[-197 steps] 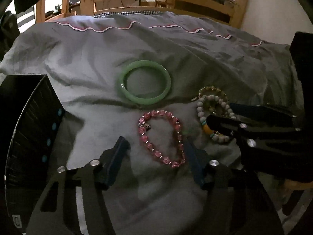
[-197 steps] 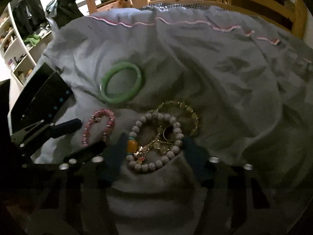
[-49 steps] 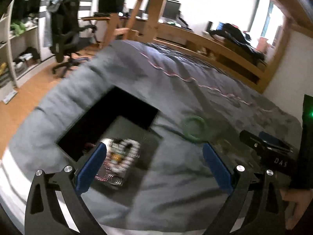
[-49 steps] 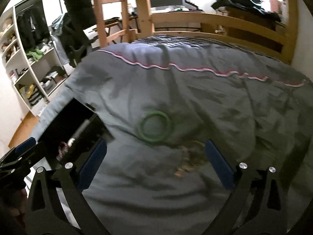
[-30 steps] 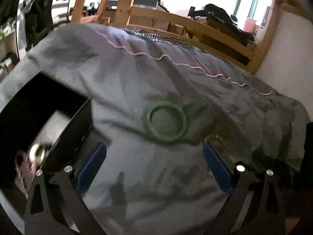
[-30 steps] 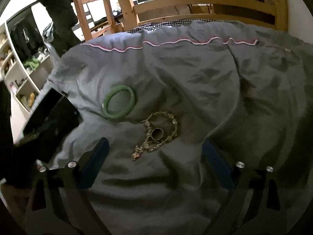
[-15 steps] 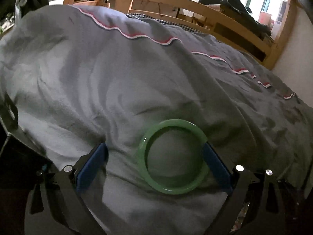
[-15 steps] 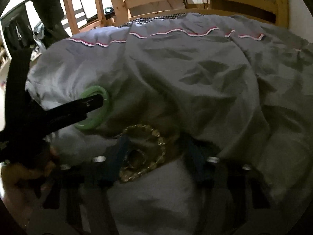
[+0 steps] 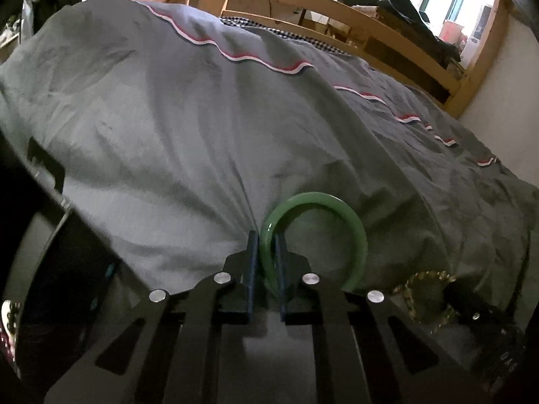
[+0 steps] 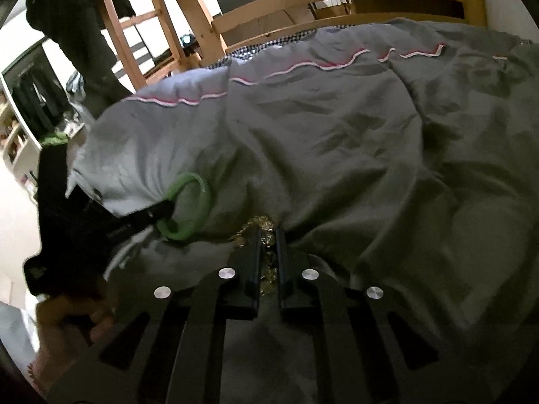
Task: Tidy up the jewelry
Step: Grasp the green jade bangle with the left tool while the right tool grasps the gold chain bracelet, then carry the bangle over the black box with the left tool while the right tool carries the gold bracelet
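On a grey duvet (image 9: pixel 209 141) spread over a wooden-framed bed (image 9: pixel 370 30), two hand-held grippers clamp down on jewelry at the same moment. The left gripper (image 9: pixel 266 245) has just snapped closed, its blue pads pinching the near-left rim of a green bangle (image 9: pixel 353 229), which is tipped up on edge out of the fabric. The right gripper (image 10: pixel 268 239) has likewise just closed, its pads squeezing a gold beaded bracelet (image 10: pixel 251 225) bunched against a fold of the duvet.

Only the left wrist view shows the bracelet's full loop (image 9: pixel 427 299), lying just right of the bangle with the other gripper's dark tip on it, and a black jewelry box (image 9: pixel 67 269) at the near left with pale and pink beads (image 9: pixel 6 316) at its edge. Only the right wrist view shows the person's hand (image 10: pixel 84 316) wrapped around the left gripper's handle, its fingers (image 10: pixel 158 213) crossing the bangle (image 10: pixel 198 202), and shelving (image 10: pixel 20 141) beyond the bed's left side.
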{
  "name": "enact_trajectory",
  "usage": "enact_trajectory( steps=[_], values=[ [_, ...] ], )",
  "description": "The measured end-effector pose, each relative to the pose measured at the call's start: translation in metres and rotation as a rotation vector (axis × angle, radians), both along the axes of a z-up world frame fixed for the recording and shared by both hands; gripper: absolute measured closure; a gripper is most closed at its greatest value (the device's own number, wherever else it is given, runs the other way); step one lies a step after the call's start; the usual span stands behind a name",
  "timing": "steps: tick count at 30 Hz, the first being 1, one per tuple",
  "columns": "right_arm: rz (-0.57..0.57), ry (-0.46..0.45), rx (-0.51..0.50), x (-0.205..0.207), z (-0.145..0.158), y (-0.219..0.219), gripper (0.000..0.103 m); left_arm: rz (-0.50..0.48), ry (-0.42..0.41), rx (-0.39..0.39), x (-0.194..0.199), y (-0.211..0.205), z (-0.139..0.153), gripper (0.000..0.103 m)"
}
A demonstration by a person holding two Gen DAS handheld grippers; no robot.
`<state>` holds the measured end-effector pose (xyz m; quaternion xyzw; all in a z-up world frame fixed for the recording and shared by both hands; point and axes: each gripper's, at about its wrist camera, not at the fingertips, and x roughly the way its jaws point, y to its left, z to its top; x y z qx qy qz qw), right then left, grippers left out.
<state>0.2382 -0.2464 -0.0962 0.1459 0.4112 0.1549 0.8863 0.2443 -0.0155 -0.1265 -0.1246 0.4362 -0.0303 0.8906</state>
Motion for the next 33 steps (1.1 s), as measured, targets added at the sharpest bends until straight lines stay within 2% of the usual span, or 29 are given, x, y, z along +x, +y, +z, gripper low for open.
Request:
enact_trajectory(
  steps=[1,3,5,6,8,11,13,16,17,18,20,21,33],
  values=[
    [-0.005,-0.011,0.012,-0.003,0.005,-0.002,0.094,-0.003,0.008,-0.020,-0.002,0.000,0.000,0.093],
    [-0.010,-0.030,0.025,-0.008,0.013,-0.004,0.094,-0.015,0.001,-0.044,-0.007,0.000,0.001,0.079],
    [-0.011,-0.043,0.031,-0.011,0.020,-0.005,0.094,-0.024,-0.004,-0.032,-0.003,-0.006,0.000,0.018],
    [-0.011,-0.051,0.036,-0.013,0.025,-0.006,0.094,-0.010,-0.019,-0.006,-0.004,-0.008,0.002,0.007],
    [-0.010,-0.056,0.043,-0.015,0.028,-0.007,0.094,-0.018,-0.044,0.049,-0.004,-0.017,0.004,0.007],
    [-0.007,-0.054,0.054,-0.017,0.030,-0.007,0.094,-0.028,-0.018,0.113,0.008,-0.027,-0.004,0.007],
    [-0.002,-0.053,0.053,-0.018,0.030,-0.005,0.094,-0.022,-0.008,0.127,0.015,-0.029,-0.009,0.007],
    [-0.002,-0.050,0.059,-0.017,0.031,-0.006,0.094,-0.036,-0.016,0.136,0.015,-0.033,-0.007,0.016],
    [-0.002,-0.050,0.060,-0.017,0.031,-0.006,0.094,-0.041,-0.022,0.144,0.014,-0.034,-0.006,0.016],
    [-0.002,-0.049,0.057,-0.016,0.031,-0.006,0.094,-0.042,-0.029,0.155,0.012,-0.036,-0.004,0.016],
    [0.000,-0.050,0.056,-0.017,0.031,-0.005,0.094,-0.028,-0.033,0.181,0.014,-0.039,-0.002,0.007],
    [0.001,-0.050,0.054,-0.017,0.031,-0.005,0.094,-0.024,-0.039,0.184,0.012,-0.039,-0.001,0.006],
    [0.001,-0.040,0.066,-0.017,0.030,-0.003,0.094,-0.070,-0.095,0.043,0.004,-0.029,0.000,0.006]
  ],
)
